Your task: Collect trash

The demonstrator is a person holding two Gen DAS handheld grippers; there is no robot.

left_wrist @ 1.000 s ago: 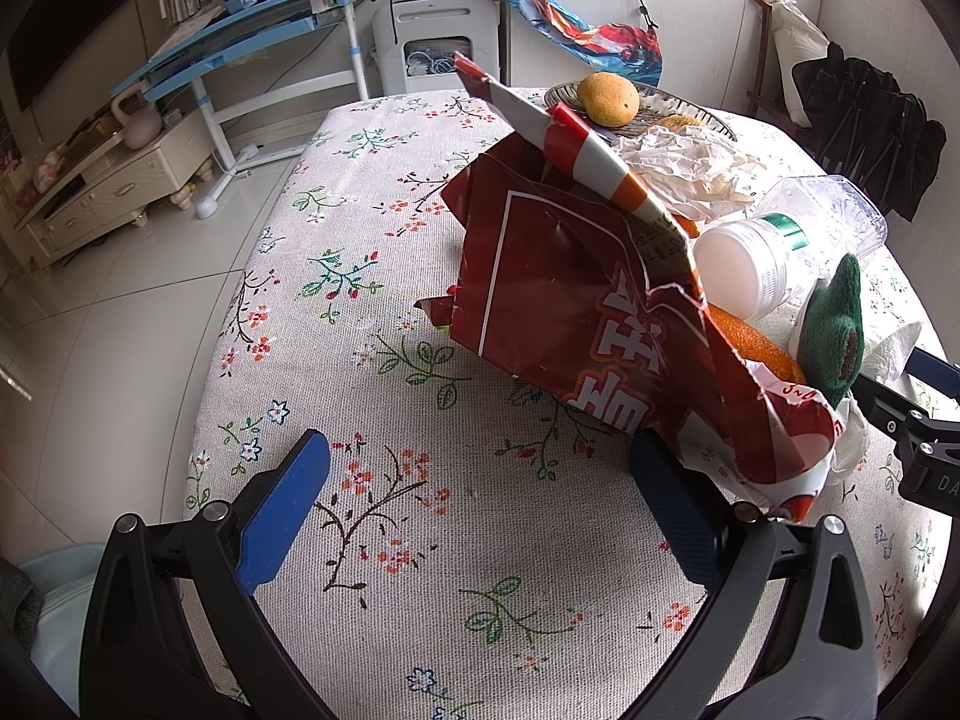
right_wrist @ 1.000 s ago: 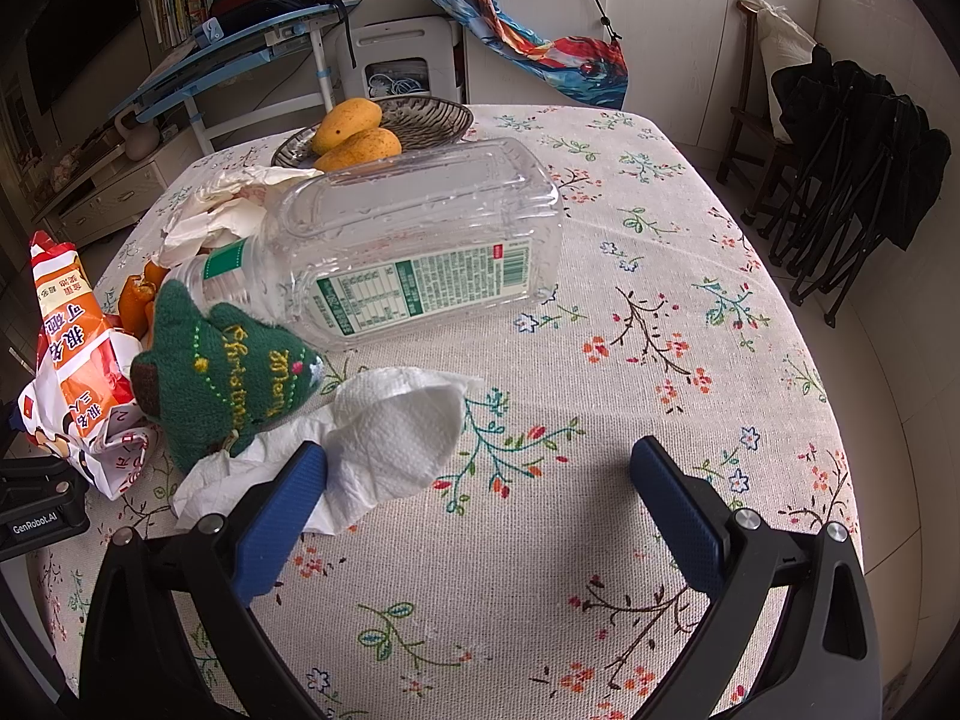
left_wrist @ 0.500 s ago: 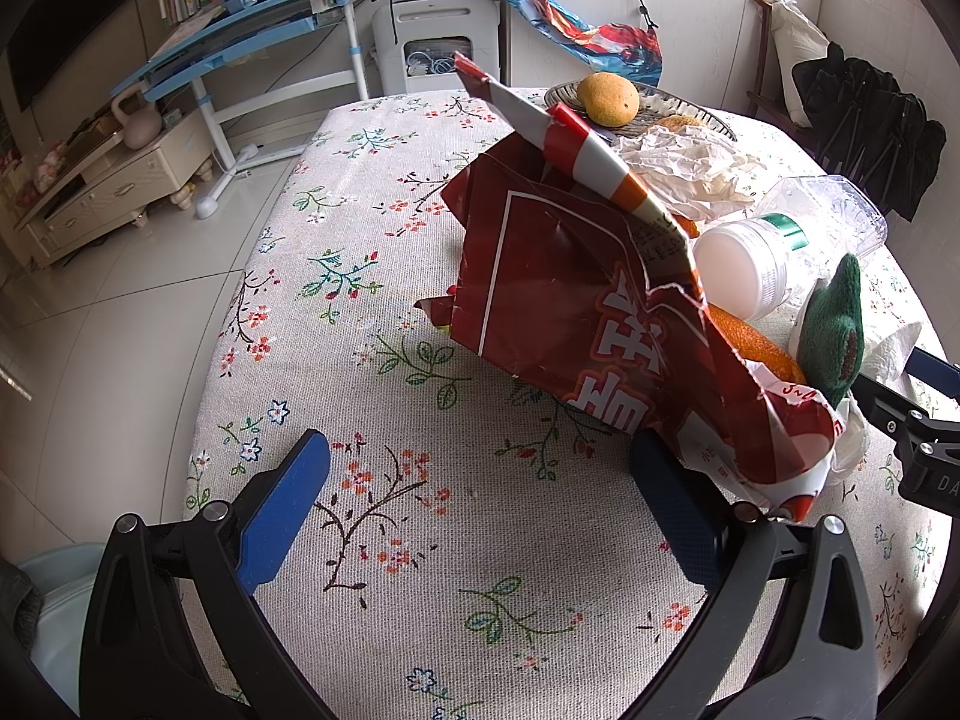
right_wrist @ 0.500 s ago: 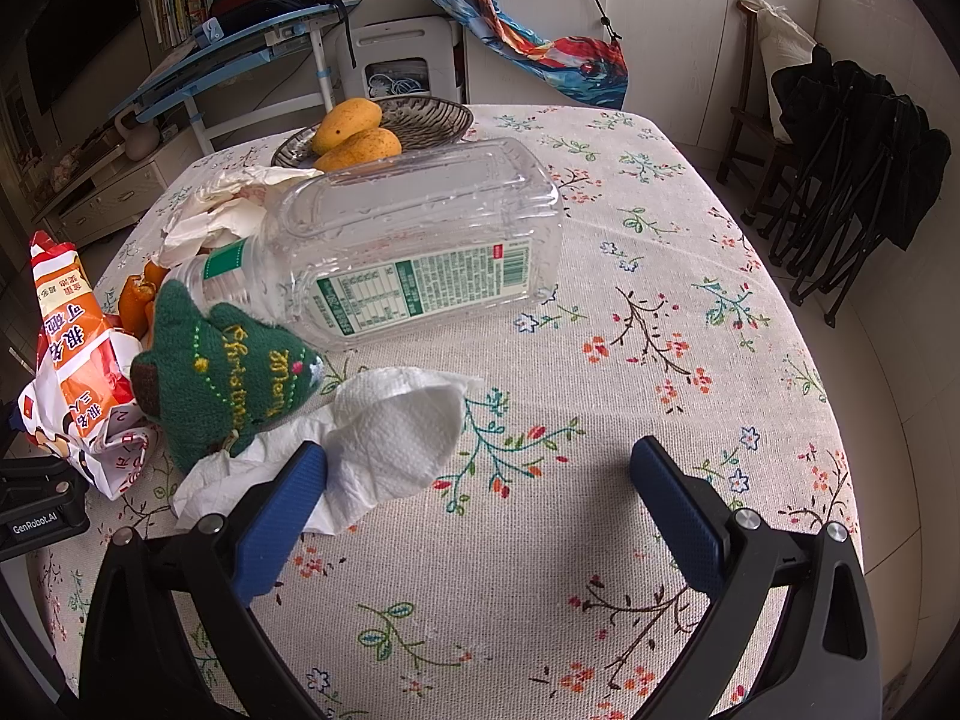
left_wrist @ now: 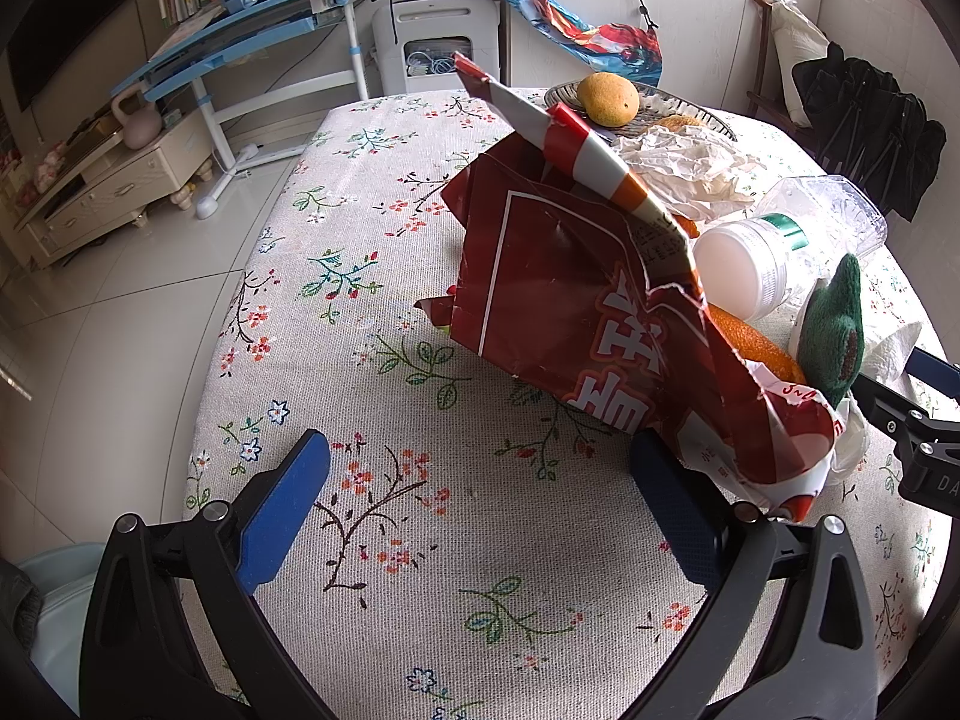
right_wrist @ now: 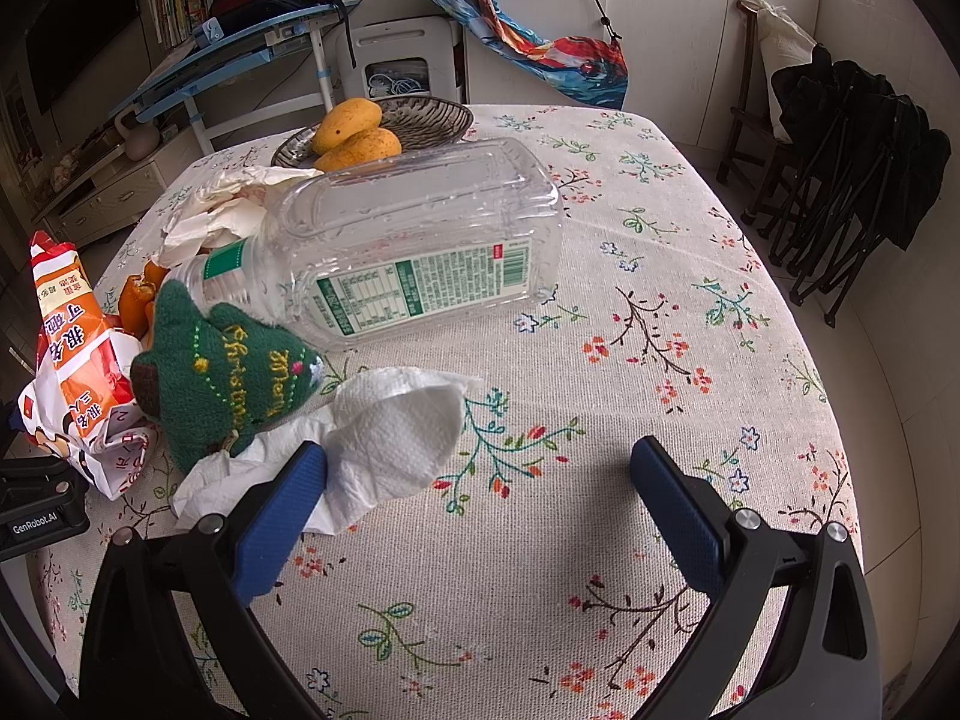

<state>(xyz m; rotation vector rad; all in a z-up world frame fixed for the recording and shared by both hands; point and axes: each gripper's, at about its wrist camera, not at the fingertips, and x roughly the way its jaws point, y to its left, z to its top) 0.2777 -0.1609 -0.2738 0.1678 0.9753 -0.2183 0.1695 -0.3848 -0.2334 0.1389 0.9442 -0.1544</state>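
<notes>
here, in the left wrist view, the left gripper (left_wrist: 480, 504) is held wide apart over the floral tablecloth (left_wrist: 372, 372), empty; a torn red snack bag (left_wrist: 576, 300) lies just beside its right finger. in the right wrist view, the right gripper (right_wrist: 480, 504) is likewise spread, empty; a crumpled white tissue (right_wrist: 390, 432) touches its left finger, beside a clear plastic bottle (right_wrist: 420, 240) lying on its side.

The round table's floral woven cloth (right_wrist: 600, 360) is showing a coarse, matt weave. The torn red snack bag (left_wrist: 570, 300) is reflecting light off glossy, creased foil film. The clear plastic bottle (right_wrist: 420, 234) is lying smooth and shiny, carrying a printed paper label. The green knitted Christmas-tree toy (right_wrist: 228, 372) is looking fuzzy. The white paper towel (right_wrist: 390, 432) is appearing soft, embossed and matt.
</notes>
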